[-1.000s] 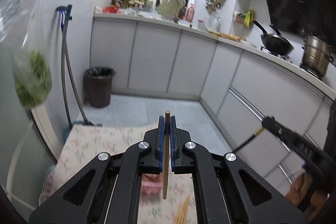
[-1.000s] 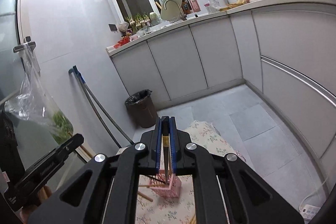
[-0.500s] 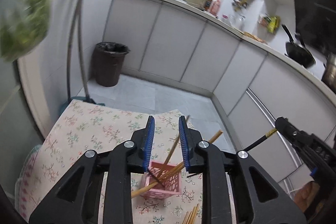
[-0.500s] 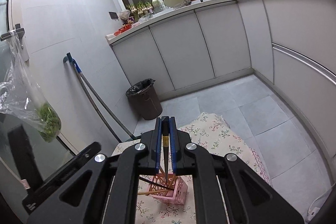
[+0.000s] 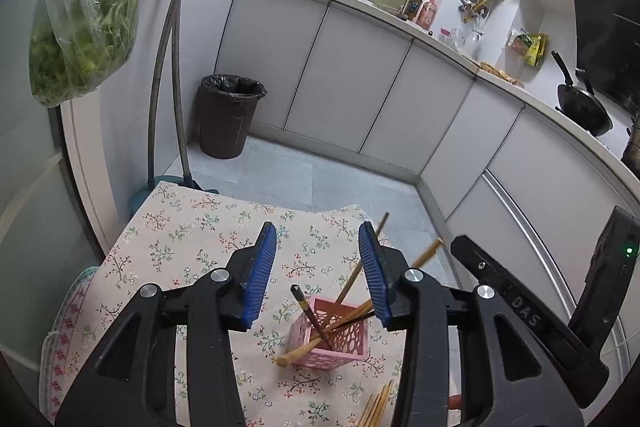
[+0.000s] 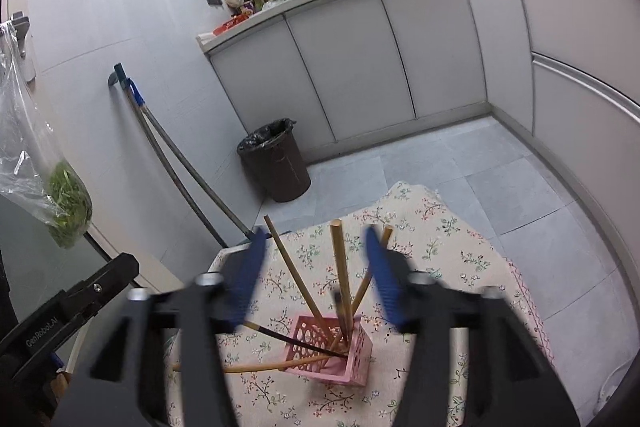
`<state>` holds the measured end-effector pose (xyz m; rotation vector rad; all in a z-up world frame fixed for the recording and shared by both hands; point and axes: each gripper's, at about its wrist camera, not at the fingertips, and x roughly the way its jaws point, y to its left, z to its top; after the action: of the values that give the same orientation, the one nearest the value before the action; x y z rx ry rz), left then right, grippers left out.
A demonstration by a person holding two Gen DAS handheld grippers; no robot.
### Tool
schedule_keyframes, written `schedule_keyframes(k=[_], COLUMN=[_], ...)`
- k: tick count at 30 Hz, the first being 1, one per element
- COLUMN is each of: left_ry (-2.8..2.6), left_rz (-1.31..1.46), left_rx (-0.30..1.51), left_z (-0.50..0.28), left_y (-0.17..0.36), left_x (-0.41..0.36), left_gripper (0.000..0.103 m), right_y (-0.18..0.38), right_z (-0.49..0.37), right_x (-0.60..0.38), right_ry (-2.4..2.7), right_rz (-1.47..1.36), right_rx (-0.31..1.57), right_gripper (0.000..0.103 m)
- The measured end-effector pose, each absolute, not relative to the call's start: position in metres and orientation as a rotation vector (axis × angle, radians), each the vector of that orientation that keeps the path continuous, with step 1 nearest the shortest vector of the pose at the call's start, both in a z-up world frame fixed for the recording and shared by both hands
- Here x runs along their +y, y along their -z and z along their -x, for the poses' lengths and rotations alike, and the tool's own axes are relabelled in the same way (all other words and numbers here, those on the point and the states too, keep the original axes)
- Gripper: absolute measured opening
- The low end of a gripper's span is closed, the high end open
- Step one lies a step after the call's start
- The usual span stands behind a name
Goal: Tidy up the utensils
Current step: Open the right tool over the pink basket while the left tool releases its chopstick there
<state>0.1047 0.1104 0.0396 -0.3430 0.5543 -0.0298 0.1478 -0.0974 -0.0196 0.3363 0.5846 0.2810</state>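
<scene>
A pink lattice holder (image 5: 340,341) (image 6: 338,355) stands on the floral tablecloth (image 5: 192,239) (image 6: 440,239). Several wooden chopsticks (image 5: 348,281) (image 6: 342,275) and one dark chopstick (image 5: 310,315) (image 6: 296,341) lean in it. A few loose wooden chopsticks (image 5: 376,407) lie on the cloth in front of the holder. My left gripper (image 5: 318,267) is open and empty above and just behind the holder. My right gripper (image 6: 314,267) is open and empty above the holder, its blue pads (image 6: 380,267) blurred; its body also shows in the left wrist view (image 5: 532,323).
The table's far edge drops to a grey tiled floor. A dark bin (image 5: 231,115) (image 6: 276,161) and a mop handle (image 5: 176,67) (image 6: 180,179) stand by the wall. A bag of greens (image 5: 80,27) (image 6: 60,195) hangs at left. Grey cabinets (image 5: 360,87) run behind.
Both grippers have opened. The left let go of a wooden chopstick and the right of the dark chopstick; both now stand in the pink holder. Both views have tilted down toward the table.
</scene>
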Motion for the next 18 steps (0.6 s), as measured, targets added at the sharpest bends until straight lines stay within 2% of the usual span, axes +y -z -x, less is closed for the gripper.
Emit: schedule_keyframes(k=[1,3,5,7,11,13,17,18], left_ry=[0.031,0.027,0.027,0.025,-0.004,-0.011,-0.024,-0.021], left_rz=[0.340,0.337,0.336,0.313,0.281,0.265,0.237,0.237], left_rx=[0.555,0.549,0.541,0.540,0.533,0.536,0.548,0.553], left_z=[-0.104,-0.101,-0.097,-0.094,-0.084,-0.081,-0.072,-0.069], left_y=[-0.040,-0.041,-0.042,-0.044,-0.045,-0.044,-0.038,-0.036], left_x=[0.110,0.108,0.105,0.100,0.093,0.090,0.084,0.084], left_gripper=[0.042,0.052,0.058,0.060,0.077,0.082,0.095,0.096], right_y=[0.017,0.013,0.011,0.011,0.013,0.013,0.014,0.016], right_z=[-0.144,-0.139,-0.135,-0.130,-0.118,-0.112,-0.098,-0.096], right_x=[-0.097,-0.097,-0.100,-0.106,-0.117,-0.122,-0.129,-0.130], right_ry=[-0.266,-0.243,-0.220,-0.196,-0.162,-0.150,-0.119,-0.114], right_rz=[-0.314,-0.277,-0.274,-0.277,-0.274,-0.277,-0.245,-0.240], right_rx=[0.567,0.558,0.558,0.561,0.578,0.577,0.575,0.580], right_gripper=[0.062,0.063,0.070,0.075,0.085,0.092,0.096,0.096])
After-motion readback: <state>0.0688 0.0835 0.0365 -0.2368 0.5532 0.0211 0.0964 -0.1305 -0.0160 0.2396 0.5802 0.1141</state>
